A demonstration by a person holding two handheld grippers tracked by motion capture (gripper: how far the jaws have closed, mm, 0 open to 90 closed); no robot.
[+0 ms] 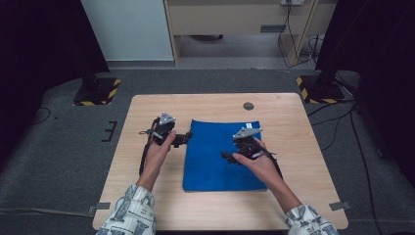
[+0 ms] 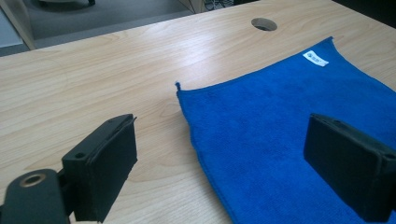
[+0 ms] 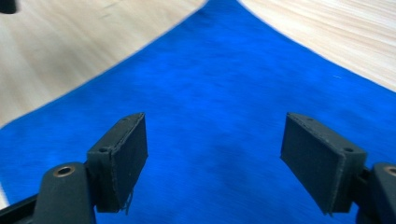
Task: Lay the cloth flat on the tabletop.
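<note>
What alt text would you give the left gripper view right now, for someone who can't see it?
The left claw is open, its two black pads straddling the left edge of a blue microfibre cloth that lies flat on a light wooden table. A small white label sits near the cloth's far corner, and a round cable hole shows in the tabletop beyond.

blue cloth [image 3: 219, 93]: blurred, edges cut off | label [image 2: 315, 58]: print unreadable
</note>
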